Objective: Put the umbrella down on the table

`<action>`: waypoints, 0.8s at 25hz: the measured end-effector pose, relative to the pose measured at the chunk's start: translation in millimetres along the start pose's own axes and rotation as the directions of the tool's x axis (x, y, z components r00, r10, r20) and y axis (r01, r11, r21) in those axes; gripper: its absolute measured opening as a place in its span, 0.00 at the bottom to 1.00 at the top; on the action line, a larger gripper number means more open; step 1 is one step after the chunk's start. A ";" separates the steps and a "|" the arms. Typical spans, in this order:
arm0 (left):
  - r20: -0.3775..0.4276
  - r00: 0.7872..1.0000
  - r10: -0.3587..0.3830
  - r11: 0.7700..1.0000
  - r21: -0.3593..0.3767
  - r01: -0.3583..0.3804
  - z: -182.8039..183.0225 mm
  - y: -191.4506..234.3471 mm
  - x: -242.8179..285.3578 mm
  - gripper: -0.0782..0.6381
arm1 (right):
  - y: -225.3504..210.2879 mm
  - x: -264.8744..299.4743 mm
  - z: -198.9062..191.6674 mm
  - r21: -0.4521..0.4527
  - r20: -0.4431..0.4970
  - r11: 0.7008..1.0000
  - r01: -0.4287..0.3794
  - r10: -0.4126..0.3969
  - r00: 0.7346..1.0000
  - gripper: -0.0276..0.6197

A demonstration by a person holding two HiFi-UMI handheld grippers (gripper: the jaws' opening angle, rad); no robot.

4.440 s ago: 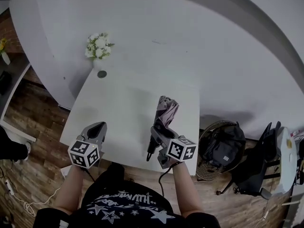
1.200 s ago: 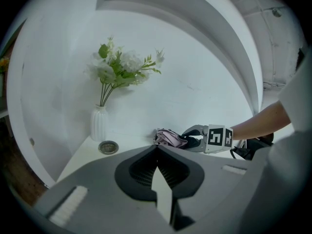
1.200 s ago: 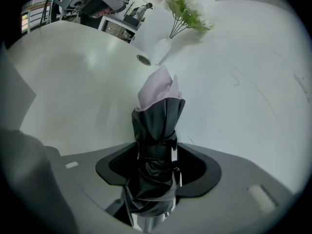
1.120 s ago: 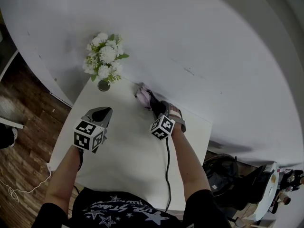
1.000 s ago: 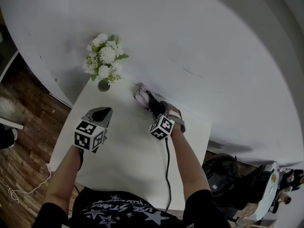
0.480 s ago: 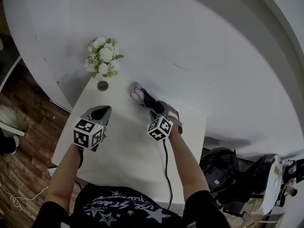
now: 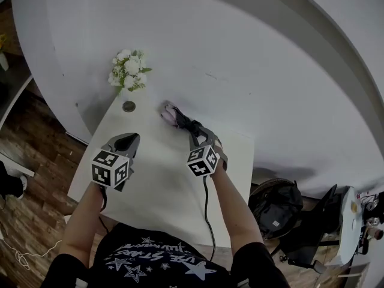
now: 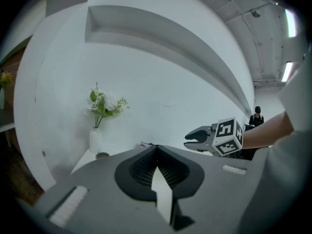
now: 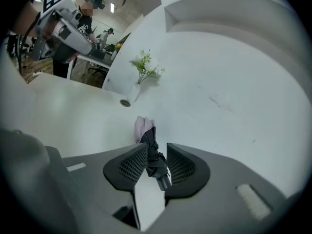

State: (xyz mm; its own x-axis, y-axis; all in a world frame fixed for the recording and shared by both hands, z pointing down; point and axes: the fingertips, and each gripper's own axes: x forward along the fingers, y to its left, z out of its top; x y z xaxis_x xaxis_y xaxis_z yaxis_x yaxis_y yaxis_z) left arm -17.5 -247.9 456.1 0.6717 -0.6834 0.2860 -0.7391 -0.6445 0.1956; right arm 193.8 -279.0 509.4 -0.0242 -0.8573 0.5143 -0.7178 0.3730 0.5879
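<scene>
The folded umbrella [image 7: 174,117], dark with a pale pink end, lies on the white table [image 7: 156,185] close to the back wall. My right gripper [image 7: 201,138] hovers just short of its handle end. In the right gripper view the umbrella [image 9: 148,145] shows through the gap of that gripper [image 9: 157,162]; the jaws are closing and I see no pad pressing on it. My left gripper [image 7: 125,141] hangs over the table's left side, shut and empty, its tips meeting in its own view [image 8: 156,150].
A white vase of flowers [image 7: 127,71] and a small round dish [image 7: 128,107] stand at the table's back left corner. A curved white wall rises behind. A basket with a dark bag [image 7: 279,203] and a chair [image 7: 312,233] are on the wooden floor to the right.
My right gripper has lifted and drawn back from the umbrella, which stays lying on the table, and its jaws have narrowed. The left gripper rose a little.
</scene>
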 end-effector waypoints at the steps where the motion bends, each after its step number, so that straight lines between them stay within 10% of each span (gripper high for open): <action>1: 0.006 1.000 0.002 1.000 -0.001 -0.002 0.1 -4.5 -5.0 0.11 | -0.1 -8.1 1.7 0.015 0.014 1.000 0.006 -0.006 1.000 0.24; 20: 0.009 1.000 -0.009 1.000 -0.015 0.009 -39.8 -84.5 -89.7 0.11 | 57.0 -154.7 -29.7 0.182 0.134 0.983 -0.002 -0.023 0.991 0.07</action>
State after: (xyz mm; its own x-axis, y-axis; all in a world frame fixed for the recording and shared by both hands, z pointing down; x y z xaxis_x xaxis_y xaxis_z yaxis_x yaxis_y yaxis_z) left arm -17.3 -118.5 451.2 0.6788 -0.6805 0.2758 -0.7335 -0.6455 0.2126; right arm 177.3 -114.6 481.9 -0.1003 -0.9054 0.4124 -0.8327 0.3033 0.4633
